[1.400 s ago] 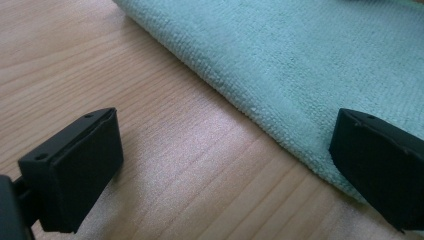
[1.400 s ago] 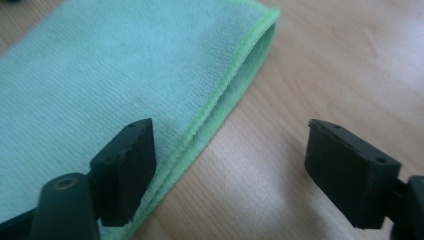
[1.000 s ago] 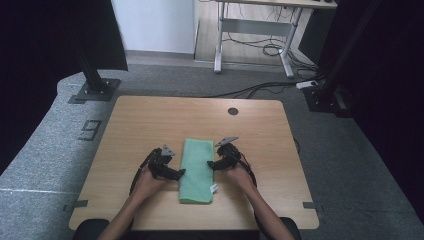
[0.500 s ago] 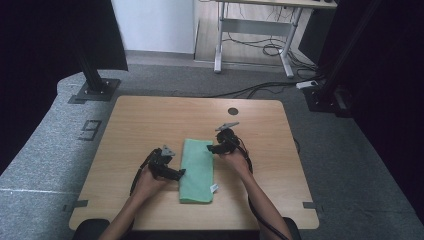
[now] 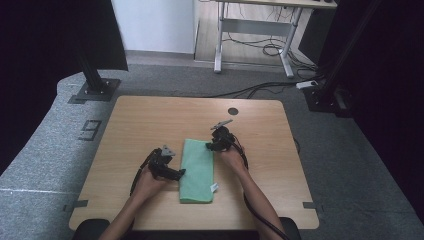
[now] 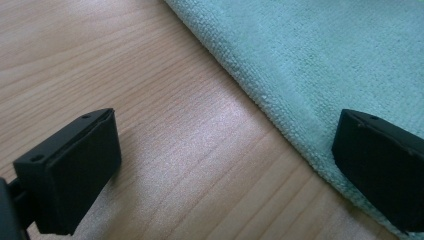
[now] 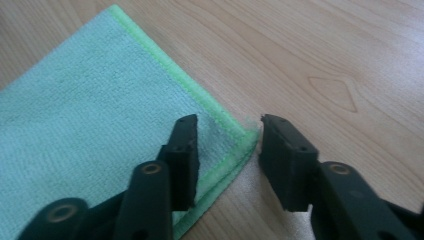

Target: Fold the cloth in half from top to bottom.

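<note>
I see the table (image 5: 150,125) first: pale wood, with a green cloth (image 5: 197,170) folded into a long strip, lying flat near the middle of the front edge, its length running front to back.

My left gripper (image 6: 225,165) sits low at the cloth's left edge, jaws spread wide, one over bare wood and one over the terry pile, holding nothing. My right gripper (image 7: 227,150) hovers at the far right corner of the cloth (image 7: 100,115), jaws parted astride the stitched hem, not yet closed on it.

I judge the cloth light, soft and limp, with no stiffness: it will sag and drag wherever it is unsupported. The bound corners look like the surest hold; a pinch through both layers there should keep the fold from sliding apart.
</note>
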Demonstrator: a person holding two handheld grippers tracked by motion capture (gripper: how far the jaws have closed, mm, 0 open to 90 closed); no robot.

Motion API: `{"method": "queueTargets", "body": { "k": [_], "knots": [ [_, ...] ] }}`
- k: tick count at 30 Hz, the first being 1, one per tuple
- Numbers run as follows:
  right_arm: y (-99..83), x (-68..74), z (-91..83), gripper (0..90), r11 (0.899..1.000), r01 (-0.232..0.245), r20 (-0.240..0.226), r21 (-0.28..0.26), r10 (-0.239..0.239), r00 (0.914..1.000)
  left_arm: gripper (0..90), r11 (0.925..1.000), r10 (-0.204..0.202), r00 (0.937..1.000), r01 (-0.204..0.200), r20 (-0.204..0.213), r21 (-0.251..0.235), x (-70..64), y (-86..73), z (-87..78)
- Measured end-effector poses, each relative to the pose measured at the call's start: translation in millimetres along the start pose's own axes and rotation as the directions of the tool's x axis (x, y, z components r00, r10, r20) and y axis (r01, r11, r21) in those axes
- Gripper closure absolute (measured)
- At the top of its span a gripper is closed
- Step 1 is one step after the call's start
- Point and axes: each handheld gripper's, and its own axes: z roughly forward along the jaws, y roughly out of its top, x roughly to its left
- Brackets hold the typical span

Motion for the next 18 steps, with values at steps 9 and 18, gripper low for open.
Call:
{"method": "queueTargets", "body": {
  "k": [9, 18],
  "knots": [
    [3.4, 1.6, -1.7, 82.7, 0.999, -0.023, -0.022, 0.032, 0.024, 0.9995, 0.0, 1.0, -0.001, 1.0, 0.001, 0.001, 0.0, 0.1, 0.0, 0.0],
    [8.2, 4.1, -12.1, 84.7, 1.0, 0.001, -0.019, 0.019, -0.001, 0.9998, 0.0, 1.0, 0.0, 1.0, 0.0, -0.001, -0.001, 0.0, 0.0, 0.0]
  ]
}}
